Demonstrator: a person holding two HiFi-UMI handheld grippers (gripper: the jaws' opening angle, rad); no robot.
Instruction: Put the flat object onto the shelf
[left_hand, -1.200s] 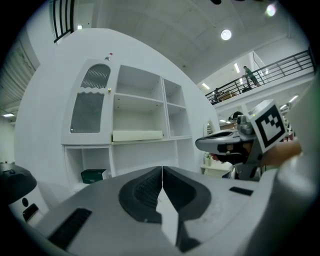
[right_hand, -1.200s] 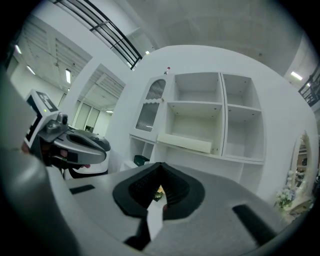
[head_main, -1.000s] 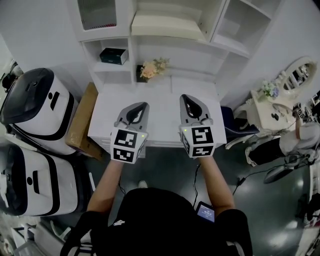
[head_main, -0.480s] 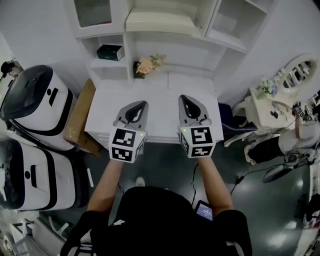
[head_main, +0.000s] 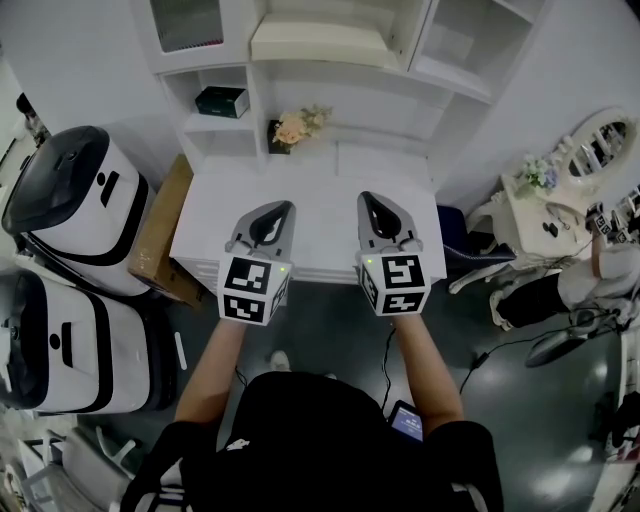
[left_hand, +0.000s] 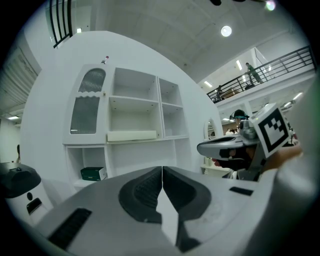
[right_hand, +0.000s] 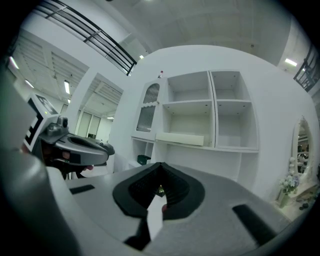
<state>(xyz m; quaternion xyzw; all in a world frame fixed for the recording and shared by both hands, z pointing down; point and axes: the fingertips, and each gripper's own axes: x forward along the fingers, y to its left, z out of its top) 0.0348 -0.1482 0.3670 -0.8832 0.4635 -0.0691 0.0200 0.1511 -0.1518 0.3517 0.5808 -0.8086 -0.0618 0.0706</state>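
You have no words or numbers to read here. The left gripper (head_main: 283, 208) and right gripper (head_main: 368, 197) carry only black-and-white square markers on their cubes, patterns rather than letters. The dark box (head_main: 222, 101) on the shelf (head_main: 215, 123) may bear print, but it's too small to read.

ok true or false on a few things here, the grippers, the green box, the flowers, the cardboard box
1. The left gripper and right gripper are both shut with nothing held. True.
2. The green box sits on the desk. False: it sits on a low shelf at the left.
3. The flowers stand at the back of the desk. True.
4. The cardboard box lies on the desk. False: it is beside the desk, at its left.
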